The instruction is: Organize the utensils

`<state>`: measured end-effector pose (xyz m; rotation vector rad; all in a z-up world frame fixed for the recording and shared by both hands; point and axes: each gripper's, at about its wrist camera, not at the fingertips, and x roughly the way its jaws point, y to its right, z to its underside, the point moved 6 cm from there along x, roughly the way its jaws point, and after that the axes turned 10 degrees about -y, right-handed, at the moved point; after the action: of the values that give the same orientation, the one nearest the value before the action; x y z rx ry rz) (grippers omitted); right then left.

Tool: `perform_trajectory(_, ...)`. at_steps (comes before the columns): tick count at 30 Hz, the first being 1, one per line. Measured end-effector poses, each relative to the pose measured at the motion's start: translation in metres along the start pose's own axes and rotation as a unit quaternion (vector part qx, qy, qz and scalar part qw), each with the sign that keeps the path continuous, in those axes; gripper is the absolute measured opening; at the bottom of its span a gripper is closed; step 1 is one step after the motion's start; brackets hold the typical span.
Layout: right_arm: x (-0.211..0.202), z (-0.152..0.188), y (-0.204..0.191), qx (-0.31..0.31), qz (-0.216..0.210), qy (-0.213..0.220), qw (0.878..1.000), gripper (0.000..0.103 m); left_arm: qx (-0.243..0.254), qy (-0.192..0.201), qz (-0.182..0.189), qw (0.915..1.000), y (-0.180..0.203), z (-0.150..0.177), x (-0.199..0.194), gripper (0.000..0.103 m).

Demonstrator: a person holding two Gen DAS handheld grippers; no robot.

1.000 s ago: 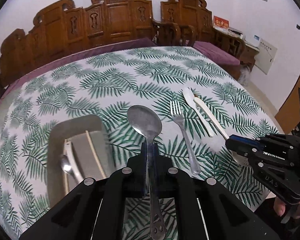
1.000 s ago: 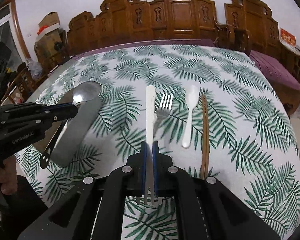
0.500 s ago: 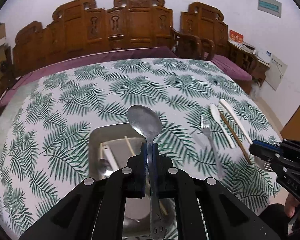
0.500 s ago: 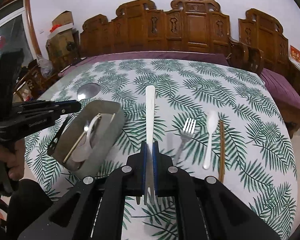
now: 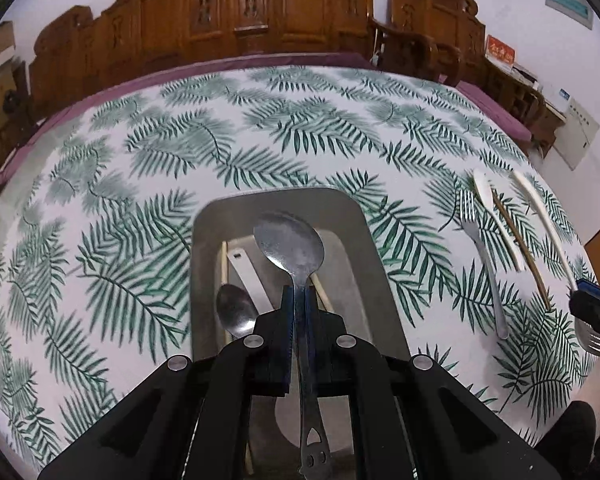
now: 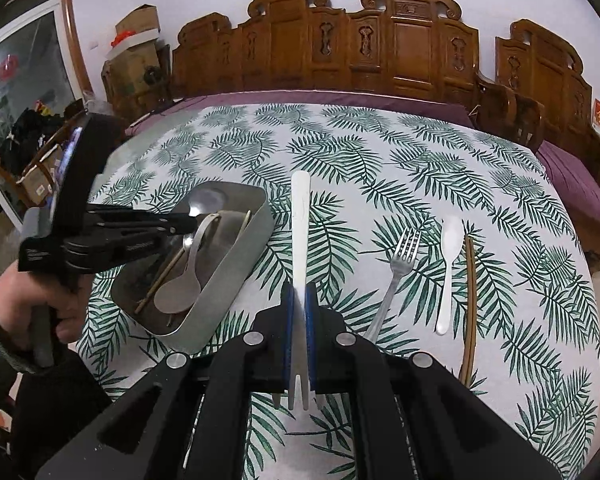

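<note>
Risk we note: left tongs (image 5: 298, 320) clamp the big spoon (image 5: 290, 246) above the metal tray (image 5: 376, 280), right tongs (image 6: 299, 316) clamp a white fork (image 6: 300, 216) beside it; tilted release could bounce either onto the tablecloth (image 5: 260, 140).

Large spoon (image 5: 290, 246): metal, is looking dull and a little scuffed.
Tray (image 5: 364, 264): metal, is showing a matt grey finish.
Held fork (image 6: 300, 240): white plastic, smooth.
Fork on table (image 6: 398, 270), at 3 o'clock from the held fork: shiny metal.
Tablecloth (image 6: 380, 152): is looking smooth, with a leaf print.
Chairs (image 6: 396, 52) at 12 o'clock: carved wood, glossy.
Gripper pads (image 6: 311, 320): blue, matt.
</note>
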<state>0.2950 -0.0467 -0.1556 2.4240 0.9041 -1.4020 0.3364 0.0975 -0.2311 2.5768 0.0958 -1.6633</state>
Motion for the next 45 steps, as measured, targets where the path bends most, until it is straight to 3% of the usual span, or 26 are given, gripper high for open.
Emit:
perform_trajectory(13,0.004,0.007,-0.004,0.003,-0.004,-0.013,1.000,0.007,-0.001,-0.035,-0.016,0.9993,0.003,0.005,0.024,0.005)
perform_trajectory(15,0.005,0.007,-0.006,0.003,-0.005,-0.014,1.000,0.007,-0.004,-0.033,-0.011,0.9994,0.001,0.005,0.020,0.016)
perform_trajectory(33,0.035,-0.022,-0.067,-0.006,-0.062,-0.026,0.998,0.007,-0.004,0.058,-0.019,0.9981,-0.032,0.036,-0.083,0.031)
perform_trajectory(45,0.091,-0.047,-0.110,0.000,-0.080,-0.066,0.995,0.007,-0.013,0.074,-0.030,0.9967,-0.065,0.053,-0.115,0.035)
